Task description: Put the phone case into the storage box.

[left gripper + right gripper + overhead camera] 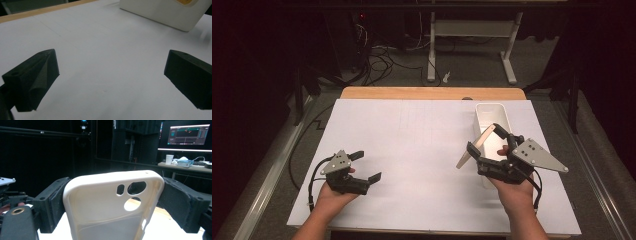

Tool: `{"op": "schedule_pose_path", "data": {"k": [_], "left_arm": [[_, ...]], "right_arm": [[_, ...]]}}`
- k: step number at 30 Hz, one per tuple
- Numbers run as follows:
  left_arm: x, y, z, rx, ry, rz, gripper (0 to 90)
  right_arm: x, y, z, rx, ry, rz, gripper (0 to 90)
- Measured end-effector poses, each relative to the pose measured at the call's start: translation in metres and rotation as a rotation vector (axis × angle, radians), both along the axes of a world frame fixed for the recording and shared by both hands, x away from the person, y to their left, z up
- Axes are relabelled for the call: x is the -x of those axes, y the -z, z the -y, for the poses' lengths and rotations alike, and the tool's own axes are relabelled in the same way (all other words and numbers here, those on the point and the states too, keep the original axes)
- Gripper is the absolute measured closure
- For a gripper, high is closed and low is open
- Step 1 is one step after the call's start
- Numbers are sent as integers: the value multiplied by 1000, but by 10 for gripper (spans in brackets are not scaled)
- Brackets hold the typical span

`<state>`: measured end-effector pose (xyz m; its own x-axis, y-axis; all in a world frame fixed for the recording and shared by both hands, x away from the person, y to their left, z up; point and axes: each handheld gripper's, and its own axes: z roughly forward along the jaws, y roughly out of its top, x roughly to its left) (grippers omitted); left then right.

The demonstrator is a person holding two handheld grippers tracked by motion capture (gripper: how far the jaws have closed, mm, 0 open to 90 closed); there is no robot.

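A person's right gripper (482, 140) clamps a cream phone case (110, 207) by its two long edges, jaws pressed against both sides, holding it tilted just beside the near end of a white bin (492, 114) on the table (412, 150). The case's camera cutouts face the right gripper view, with a lit monitor (188, 135) far behind. Well left of the bin, the left gripper (366, 165) rests low over the white sheet, jaws spread wide with nothing between them.
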<state>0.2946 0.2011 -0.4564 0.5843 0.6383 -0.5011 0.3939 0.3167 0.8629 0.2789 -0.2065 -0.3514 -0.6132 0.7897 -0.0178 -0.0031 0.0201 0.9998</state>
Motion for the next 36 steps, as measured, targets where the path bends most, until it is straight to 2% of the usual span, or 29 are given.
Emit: {"op": "schedule_pose_path", "data": {"k": [16, 27, 36], "left_arm": [[2, 0, 2, 3, 14, 17, 6], [1, -2, 0, 14, -1, 4, 15], [0, -3, -3, 28, -22, 13, 16]], "right_arm": [[6, -14, 17, -37, 44, 44, 136], [8, -20, 29, -47, 91, 64, 136], [8, -22, 42, -62, 132, 70, 136]]}}
